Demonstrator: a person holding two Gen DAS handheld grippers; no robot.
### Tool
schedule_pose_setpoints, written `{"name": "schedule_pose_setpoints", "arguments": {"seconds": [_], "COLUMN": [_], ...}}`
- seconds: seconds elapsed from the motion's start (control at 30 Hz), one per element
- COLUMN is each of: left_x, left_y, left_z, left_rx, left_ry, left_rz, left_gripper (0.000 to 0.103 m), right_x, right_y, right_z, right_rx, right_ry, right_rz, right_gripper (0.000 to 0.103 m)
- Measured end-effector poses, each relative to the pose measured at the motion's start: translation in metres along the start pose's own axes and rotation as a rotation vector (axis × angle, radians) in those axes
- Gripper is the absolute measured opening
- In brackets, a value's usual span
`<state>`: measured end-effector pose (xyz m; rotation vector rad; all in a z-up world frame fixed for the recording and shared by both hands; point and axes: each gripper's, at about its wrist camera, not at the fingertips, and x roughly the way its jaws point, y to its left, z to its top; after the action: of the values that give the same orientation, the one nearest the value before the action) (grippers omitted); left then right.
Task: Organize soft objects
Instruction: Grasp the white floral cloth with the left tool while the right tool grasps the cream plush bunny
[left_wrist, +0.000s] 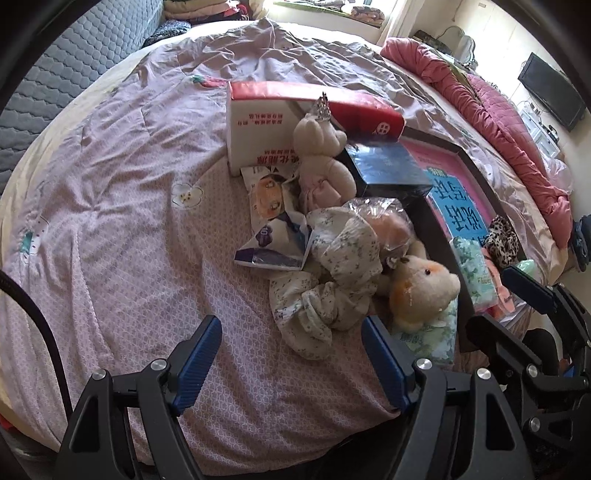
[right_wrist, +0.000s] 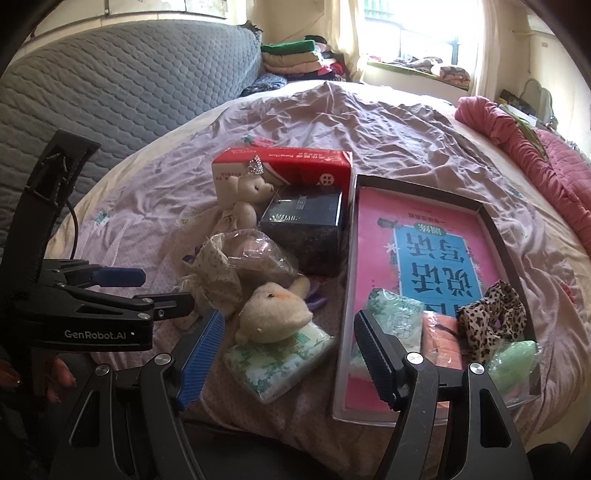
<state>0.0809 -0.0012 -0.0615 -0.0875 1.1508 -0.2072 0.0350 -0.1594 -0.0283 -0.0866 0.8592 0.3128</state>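
Both the left claw (left_wrist: 291, 363) and right claw (right_wrist: 290, 356) hang spread and empty over the bed (left_wrist: 129, 184), since the plush toy (right_wrist: 273, 308) lies on a tissue pack (right_wrist: 280, 363) beside the tray (right_wrist: 495, 229) already holding soft items

Bedsheet (right_wrist: 369, 125): pale lilac, wrinkled, fills the frame centre. Headboard (right_wrist: 122, 85): grey quilted, upper left. Folded clothes (right_wrist: 291, 55): stacked at top centre, beside the headboard. Window (right_wrist: 421, 26): top right (overexposed). Pink quilt (right_wrist: 546, 166): bunched along the right edge. Television (left_wrist: 552, 90): dark screen, upper right of the left wrist view. Black cable (left_wrist: 40, 325): curves up the left edge of that view.
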Motion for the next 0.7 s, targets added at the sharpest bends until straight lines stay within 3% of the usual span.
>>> {"name": "schedule_pose_setpoints", "arguments": {"seconds": [0.7], "left_x": [0.030], "left_y": [0.010], "left_z": [0.011], "left_rx": [-0.051], "left_ry": [0.032], "left_rz": [-0.058], "left_gripper": [0.077], "right_x": [0.033], "right_y": [-0.003], "right_z": [0.006], "right_rx": [-0.017], "right_ry": [0.047], "right_rz": [0.015], "right_gripper": [0.074]}}
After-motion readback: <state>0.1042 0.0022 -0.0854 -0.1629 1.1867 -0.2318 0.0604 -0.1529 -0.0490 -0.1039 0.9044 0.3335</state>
